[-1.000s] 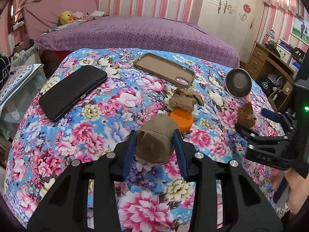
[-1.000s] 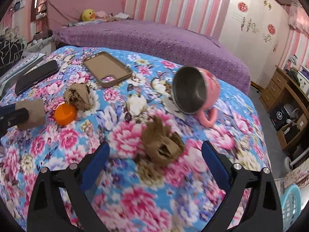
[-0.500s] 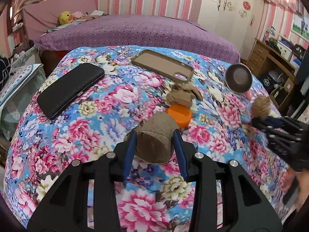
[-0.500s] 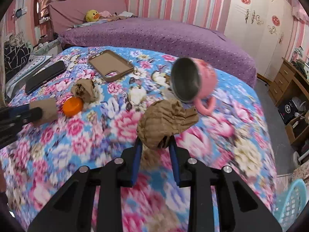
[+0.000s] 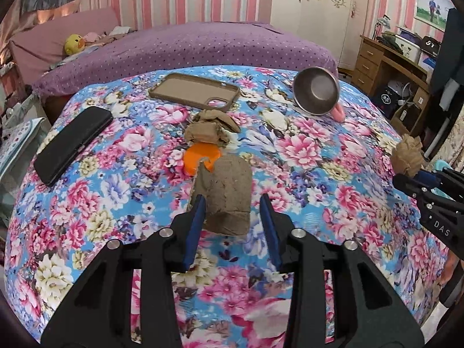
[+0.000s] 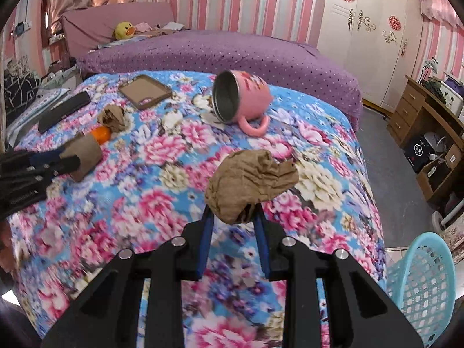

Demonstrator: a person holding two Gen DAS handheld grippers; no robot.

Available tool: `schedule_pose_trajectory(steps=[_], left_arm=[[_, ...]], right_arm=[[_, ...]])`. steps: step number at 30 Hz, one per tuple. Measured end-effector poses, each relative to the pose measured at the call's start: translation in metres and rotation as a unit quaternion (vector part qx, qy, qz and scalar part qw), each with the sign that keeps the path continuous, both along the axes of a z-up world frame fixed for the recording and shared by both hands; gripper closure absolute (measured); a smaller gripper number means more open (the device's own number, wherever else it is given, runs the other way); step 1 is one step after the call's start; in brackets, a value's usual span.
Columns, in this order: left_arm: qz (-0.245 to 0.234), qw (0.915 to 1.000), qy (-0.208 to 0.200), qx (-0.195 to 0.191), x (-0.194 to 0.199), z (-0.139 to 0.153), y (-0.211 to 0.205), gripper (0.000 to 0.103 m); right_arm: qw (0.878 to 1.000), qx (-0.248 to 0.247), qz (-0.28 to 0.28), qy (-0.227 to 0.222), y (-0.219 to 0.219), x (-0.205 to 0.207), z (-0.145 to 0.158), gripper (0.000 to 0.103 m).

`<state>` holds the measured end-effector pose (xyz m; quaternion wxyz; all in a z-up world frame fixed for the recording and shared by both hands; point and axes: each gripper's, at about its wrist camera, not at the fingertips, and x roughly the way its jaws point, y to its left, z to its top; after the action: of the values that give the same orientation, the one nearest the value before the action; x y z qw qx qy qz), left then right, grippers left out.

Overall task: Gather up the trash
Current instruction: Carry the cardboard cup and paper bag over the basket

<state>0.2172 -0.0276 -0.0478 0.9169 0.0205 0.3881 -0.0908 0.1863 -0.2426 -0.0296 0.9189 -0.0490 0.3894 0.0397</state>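
Crumpled paper (image 6: 251,185) pinched in right claw (image 6: 232,217); left claw (image 5: 232,211) seemingly grips cardboard roll (image 5: 224,194) above floral bedspread (image 5: 304,150).

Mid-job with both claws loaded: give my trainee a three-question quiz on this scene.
1. True or false: the pink mug stands upright on the floral table.
2. What does the right claw hold?
A. phone case
B. crumpled paper
C. orange lid
3. Fill in: the blue ____ stands on the floor at lower right in the right wrist view.

Key
1. False: it lies on its side.
2. B: the crumpled paper. The left claw holds a cardboard tube; the orange lid and phone case lie on the table.
3. basket
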Motion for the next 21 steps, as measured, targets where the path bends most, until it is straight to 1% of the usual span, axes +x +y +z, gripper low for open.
schedule_pose_trajectory(steps=[2,3,5,8,9,10,11,12,13,15,17,19,21], left_arm=[[0.004,1.0000,0.000,-0.004,-0.001,0.001,0.005,0.048],[0.006,1.0000,0.001,-0.007,-0.003,0.002,0.009,0.044],[0.011,0.9999,-0.004,-0.001,-0.005,0.003,0.015,0.025],[0.020,0.9994,-0.016,0.024,-0.011,0.006,0.029,0.013],[0.021,0.9994,-0.013,0.023,-0.012,0.005,0.034,0.011],[0.021,0.9995,-0.011,0.020,-0.013,0.005,0.038,0.008],[0.020,0.9996,-0.007,0.018,-0.013,0.004,0.042,0.005],[0.015,0.9997,-0.003,0.019,-0.013,0.003,0.046,0.005],[0.014,0.9996,-0.002,0.024,-0.013,0.001,0.050,0.005],[0.018,0.9992,-0.003,0.035,-0.013,-0.001,0.056,0.005],[0.023,0.9993,0.001,0.028,-0.012,-0.003,0.060,0.005],[0.026,0.9996,0.009,0.007,-0.008,-0.005,0.060,0.005],[0.028,0.9996,0.009,0.003,-0.006,-0.005,0.054,0.005]], right_arm=[[1.000,0.004,-0.002,0.002,-0.006,-0.001,-0.002,0.075],[1.000,0.006,-0.001,0.003,-0.009,-0.001,-0.003,0.075],[1.000,0.002,0.000,0.002,-0.011,-0.003,-0.004,0.074],[1.000,-0.007,-0.006,-0.001,-0.015,-0.005,-0.004,0.073],[1.000,-0.006,-0.008,-0.003,-0.018,-0.005,-0.004,0.069],[1.000,-0.004,-0.012,-0.006,-0.020,-0.006,-0.002,0.061],[1.000,-0.003,-0.016,-0.010,-0.022,-0.007,-0.001,0.034],[0.999,-0.004,-0.024,-0.022,-0.024,-0.010,0.002,0.019],[0.999,-0.004,-0.027,-0.033,-0.027,-0.012,0.005,0.018],[0.999,-0.004,-0.028,-0.033,-0.030,-0.013,0.007,0.018],[0.999,-0.004,-0.029,-0.032,-0.034,-0.012,0.006,0.017],[0.999,-0.006,-0.032,-0.026,-0.036,-0.011,0.002,0.017],[0.999,-0.004,-0.038,-0.023,-0.039,-0.009,-0.002,0.017]])
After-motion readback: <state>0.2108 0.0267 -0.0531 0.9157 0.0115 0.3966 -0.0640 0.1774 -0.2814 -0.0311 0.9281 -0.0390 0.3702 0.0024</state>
